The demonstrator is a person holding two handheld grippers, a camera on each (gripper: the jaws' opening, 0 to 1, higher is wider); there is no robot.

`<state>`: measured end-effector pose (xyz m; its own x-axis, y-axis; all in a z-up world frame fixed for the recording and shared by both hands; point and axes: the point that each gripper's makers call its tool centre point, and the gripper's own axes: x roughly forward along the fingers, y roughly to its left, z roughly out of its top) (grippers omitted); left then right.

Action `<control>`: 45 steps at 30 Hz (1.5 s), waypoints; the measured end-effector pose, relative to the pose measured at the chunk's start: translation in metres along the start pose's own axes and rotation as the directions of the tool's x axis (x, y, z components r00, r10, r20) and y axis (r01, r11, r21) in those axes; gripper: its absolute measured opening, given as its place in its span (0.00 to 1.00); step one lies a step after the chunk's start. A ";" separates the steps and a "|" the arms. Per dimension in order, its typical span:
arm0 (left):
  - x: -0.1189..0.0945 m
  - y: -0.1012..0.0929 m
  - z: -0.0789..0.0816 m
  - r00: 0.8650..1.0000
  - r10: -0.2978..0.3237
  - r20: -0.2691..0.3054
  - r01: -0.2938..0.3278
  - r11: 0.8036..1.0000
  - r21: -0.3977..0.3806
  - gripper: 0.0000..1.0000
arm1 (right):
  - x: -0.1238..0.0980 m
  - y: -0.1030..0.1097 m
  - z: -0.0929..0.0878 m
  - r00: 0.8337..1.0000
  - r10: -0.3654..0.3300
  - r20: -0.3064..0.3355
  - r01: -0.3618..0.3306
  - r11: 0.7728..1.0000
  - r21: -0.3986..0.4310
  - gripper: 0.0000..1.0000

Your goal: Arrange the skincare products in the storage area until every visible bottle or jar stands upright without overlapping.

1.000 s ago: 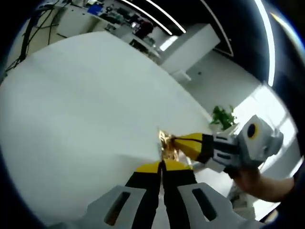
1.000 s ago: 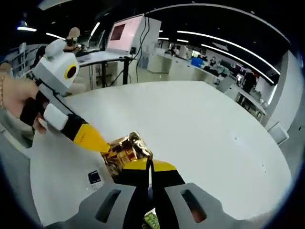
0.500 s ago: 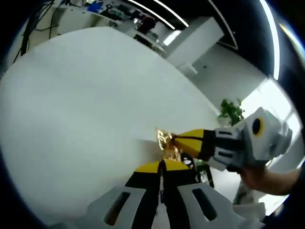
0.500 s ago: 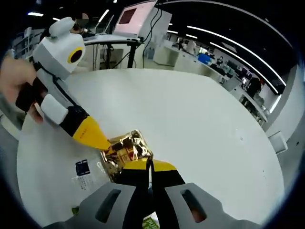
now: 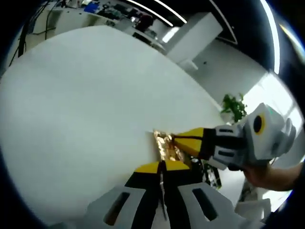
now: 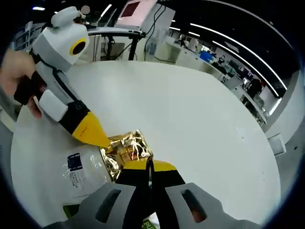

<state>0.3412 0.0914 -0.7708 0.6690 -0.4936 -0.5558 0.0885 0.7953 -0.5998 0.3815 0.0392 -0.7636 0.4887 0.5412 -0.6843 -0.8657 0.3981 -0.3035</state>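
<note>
A crinkled gold foil packet point(image 6: 127, 149) hangs between both grippers over the white table point(image 6: 200, 124). A clear plastic part with a dark printed label point(image 6: 76, 172) extends from it at lower left. My right gripper point(image 6: 148, 163) is shut on the packet's near edge. The left gripper point(image 6: 104, 141), held by a hand, comes in from the left with its yellow tips pinched on the packet's left side. In the left gripper view the gold foil packet point(image 5: 165, 146) sits just past my shut left gripper point(image 5: 161, 166), and the right gripper point(image 5: 174, 140) clamps it from the right.
The white table point(image 5: 81, 105) stretches wide and bare ahead. Beyond its edge stand office desks, a monitor on a stand point(image 6: 131, 14) and a potted plant point(image 5: 234, 106). A small green item point(image 6: 151, 221) shows under my right gripper.
Both grippers kept hold of the packet. In the right gripper view the clear labelled part has come further into sight at lower left, and the left gripper has drawn closer.
</note>
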 end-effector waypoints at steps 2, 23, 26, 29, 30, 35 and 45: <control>0.000 0.001 0.001 1.000 0.001 0.002 -0.001 1.000 -0.002 0.06 | 0.000 0.000 0.000 1.000 0.000 -0.003 0.000 1.000 -0.003 0.01; -0.009 -0.017 0.035 1.000 -0.004 0.008 -0.001 0.856 0.518 0.10 | 0.003 -0.003 0.001 1.000 -0.011 0.002 0.011 1.000 0.028 0.01; 0.000 -0.034 0.032 1.000 -0.015 -0.022 0.025 0.783 0.621 0.12 | 0.003 -0.002 0.000 1.000 -0.014 -0.002 0.014 0.999 0.031 0.01; 0.016 -0.034 0.024 0.998 0.001 -0.068 0.047 0.711 0.701 0.14 | 0.003 -0.003 0.000 1.000 -0.016 -0.006 0.016 0.999 0.037 0.01; 0.019 -0.034 0.022 0.997 0.007 -0.070 0.045 0.698 0.714 0.14 | 0.003 -0.002 -0.001 1.000 -0.017 -0.008 0.017 0.999 0.039 0.01; 0.029 -0.024 0.012 0.993 0.064 -0.100 0.035 0.646 0.762 0.15 | 0.003 -0.003 -0.001 1.000 -0.013 -0.010 0.013 0.999 0.038 0.01; 0.030 -0.025 0.013 0.992 0.046 -0.117 0.057 0.662 0.748 0.18 | 0.000 -0.011 0.004 0.998 -0.055 0.035 0.055 0.998 0.019 0.06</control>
<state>0.3685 0.0610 -0.7647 0.5814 -0.4939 -0.6466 0.6486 0.7612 0.0018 0.3911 0.0376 -0.7581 0.5395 0.5440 -0.6426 -0.8354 0.4412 -0.3279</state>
